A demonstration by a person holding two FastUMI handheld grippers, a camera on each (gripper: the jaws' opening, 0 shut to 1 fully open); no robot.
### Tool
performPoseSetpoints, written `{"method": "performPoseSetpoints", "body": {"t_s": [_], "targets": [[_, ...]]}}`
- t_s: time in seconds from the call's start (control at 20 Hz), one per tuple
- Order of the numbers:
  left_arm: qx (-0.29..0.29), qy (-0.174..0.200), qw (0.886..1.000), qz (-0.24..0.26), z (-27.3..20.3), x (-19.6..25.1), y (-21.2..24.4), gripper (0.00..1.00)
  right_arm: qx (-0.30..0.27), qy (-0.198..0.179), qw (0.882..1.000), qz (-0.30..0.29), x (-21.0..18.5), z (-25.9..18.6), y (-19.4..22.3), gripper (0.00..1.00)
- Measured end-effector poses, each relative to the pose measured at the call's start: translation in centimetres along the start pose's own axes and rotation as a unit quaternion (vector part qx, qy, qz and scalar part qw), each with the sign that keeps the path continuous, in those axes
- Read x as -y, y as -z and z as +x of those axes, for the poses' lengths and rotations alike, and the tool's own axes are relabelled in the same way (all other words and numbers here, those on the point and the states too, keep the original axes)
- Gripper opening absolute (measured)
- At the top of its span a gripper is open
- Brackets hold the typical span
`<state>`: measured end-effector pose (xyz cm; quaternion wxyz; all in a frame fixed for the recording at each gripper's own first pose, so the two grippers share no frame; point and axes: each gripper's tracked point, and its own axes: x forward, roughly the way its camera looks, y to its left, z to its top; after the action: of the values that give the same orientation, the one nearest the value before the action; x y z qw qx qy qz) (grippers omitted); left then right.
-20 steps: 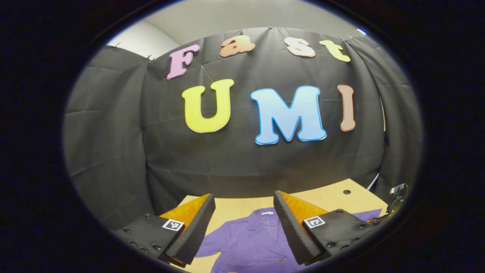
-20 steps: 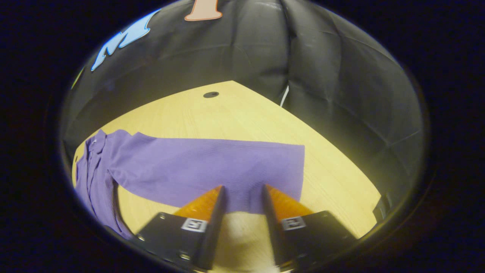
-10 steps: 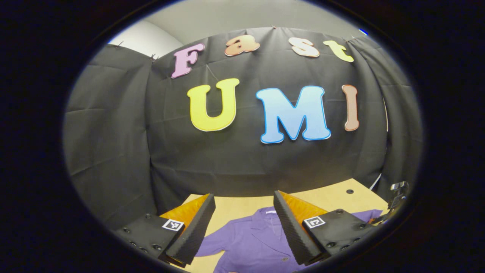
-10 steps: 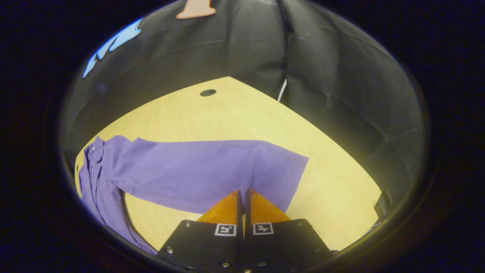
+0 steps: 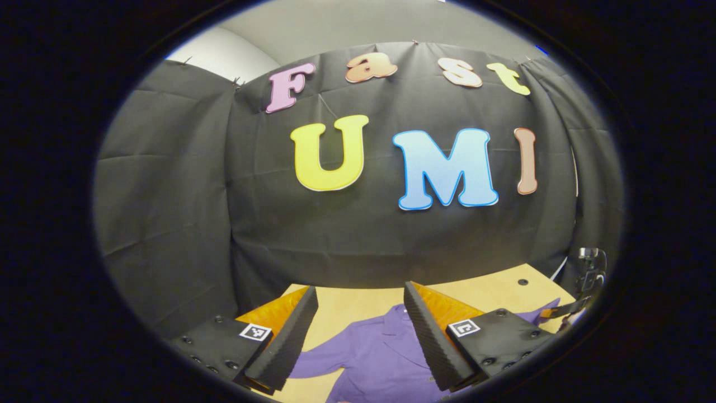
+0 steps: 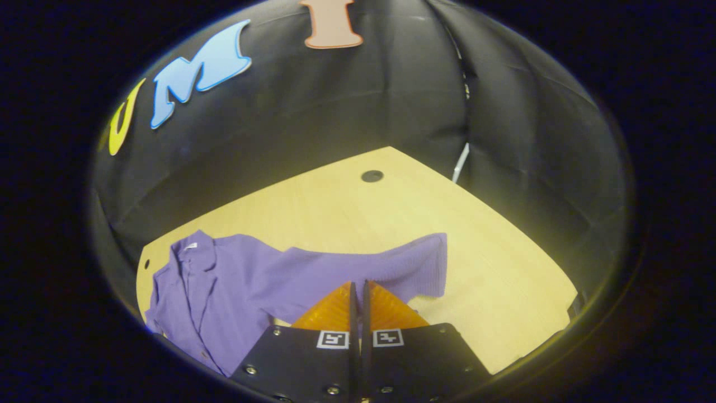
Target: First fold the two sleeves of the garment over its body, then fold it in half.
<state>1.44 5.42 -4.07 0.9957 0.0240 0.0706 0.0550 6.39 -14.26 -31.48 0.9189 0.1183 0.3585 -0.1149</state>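
While your right tool (image 6: 358,291) has its two fingers pressed together on the lower edge of the shirt's sleeve (image 6: 386,268), the sleeve runs from that pinch out toward the right side of the tabletop (image 6: 503,291), its cuff end lying just past the fingers. From the pinch the cloth trails leftward to the body of the purple shirt (image 6: 212,291), which lies flat near the tabletop's left edge with its collar (image 6: 193,252) pointing toward the far edge. A small dark round hole (image 6: 372,176) sits in the tabletop near its far corner, well apart from the sleeve.

Your left tool (image 5: 355,330) is held wide, nothing between its fingers. In the left gripper view the shirt (image 5: 375,358) lies beyond and below the gap between them, collar toward the far edge, with one sleeve (image 5: 321,361) reaching out toward the left finger (image 5: 285,341) and apart from it. At the right rim of that view, another sleeve end (image 5: 545,308) lies near the tabletop's right edge, with the other tool's dark frame (image 5: 590,268) above it.
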Motion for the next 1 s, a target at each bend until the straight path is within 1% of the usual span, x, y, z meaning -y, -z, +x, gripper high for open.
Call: {"method": "performPoseSetpoints", "body": {"t_s": [0.05,0.1,0.2,0.25,0.35,0.45,0.75,0.85,1.0], "targets": [[0.001,-0.003,1.000,-0.001,-0.1,-0.7,0.0,0.99,0.004,-0.015,1.000,-0.007,-1.8,-0.5,-0.4,0.01],[0.001,-0.007,1.000,-0.001,-0.4,-1.5,0.1,1.00,0.006,-0.030,0.999,-0.011,-4.4,-1.4,-0.7,0.01],[0.002,-0.018,1.000,-0.001,-0.7,-3.2,0.2,1.00,0.008,-0.058,0.998,-0.018,-8.0,-2.4,-1.0,0.01],[0.002,-0.022,1.000,-0.001,-0.9,-3.9,0.2,1.00,0.008,-0.071,0.997,-0.021,-10.0,-2.3,-1.1,0.00],[0.003,-0.032,0.999,0.001,-1.3,-5.5,0.4,0.99,0.006,-0.095,0.995,-0.026,-13.2,-2.2,-0.7,0.00],[0.003,-0.043,0.999,0.002,-1.7,-7.3,0.4,1.00,0.002,-0.118,0.993,-0.030,-17.0,-2.2,-0.4,0.01],[-0.007,-0.073,0.997,-0.001,-2.9,-12.4,1.6,1.00,-0.011,-0.184,0.981,-0.057,-26.2,-4.0,2.2,0.01],[-0.011,-0.085,0.996,0.001,-3.2,-14.1,2.0,0.99,-0.016,-0.203,0.977,-0.067,-29.1,-4.4,3.1,0.01],[-0.016,-0.102,0.995,-0.003,-3.6,-16.4,2.8,1.00,-0.027,-0.228,0.970,-0.080,-32.8,-4.9,4.8,0.01]]}}
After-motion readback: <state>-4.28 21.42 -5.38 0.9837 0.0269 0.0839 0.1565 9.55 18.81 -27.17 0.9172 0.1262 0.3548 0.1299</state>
